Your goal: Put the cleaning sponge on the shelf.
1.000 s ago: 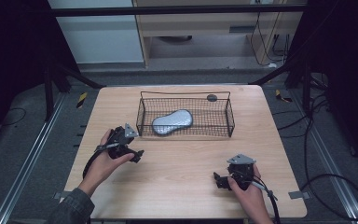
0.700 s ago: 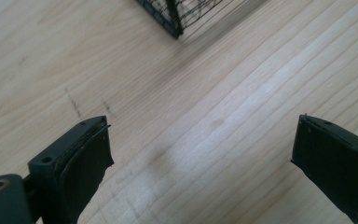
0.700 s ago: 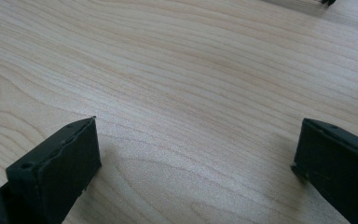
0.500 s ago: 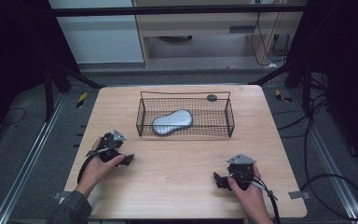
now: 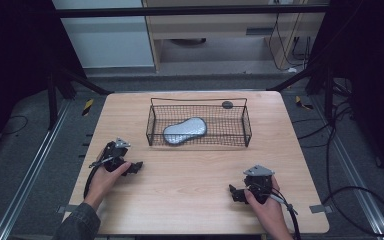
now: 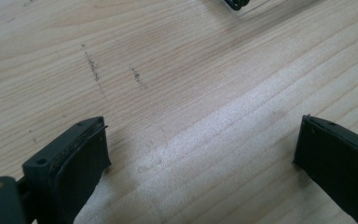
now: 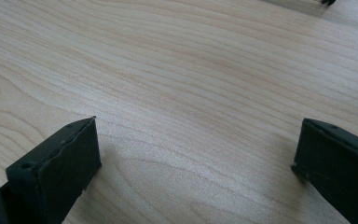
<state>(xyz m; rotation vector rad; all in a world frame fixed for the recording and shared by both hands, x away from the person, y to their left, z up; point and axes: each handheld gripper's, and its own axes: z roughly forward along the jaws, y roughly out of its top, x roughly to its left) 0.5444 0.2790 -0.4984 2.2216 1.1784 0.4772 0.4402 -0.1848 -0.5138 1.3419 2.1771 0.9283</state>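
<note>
Pale wooden table (image 5: 190, 175); wire basket (image 5: 198, 141) toward its far edge; small dark disc (image 5: 227, 104) behind the basket

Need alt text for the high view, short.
A person's two hands rest on a light wooden table, each holding black tongs, the left gripper and the right gripper, both open and empty. Beyond them stands a black wire basket holding a grey peanut-shaped pad.
</note>
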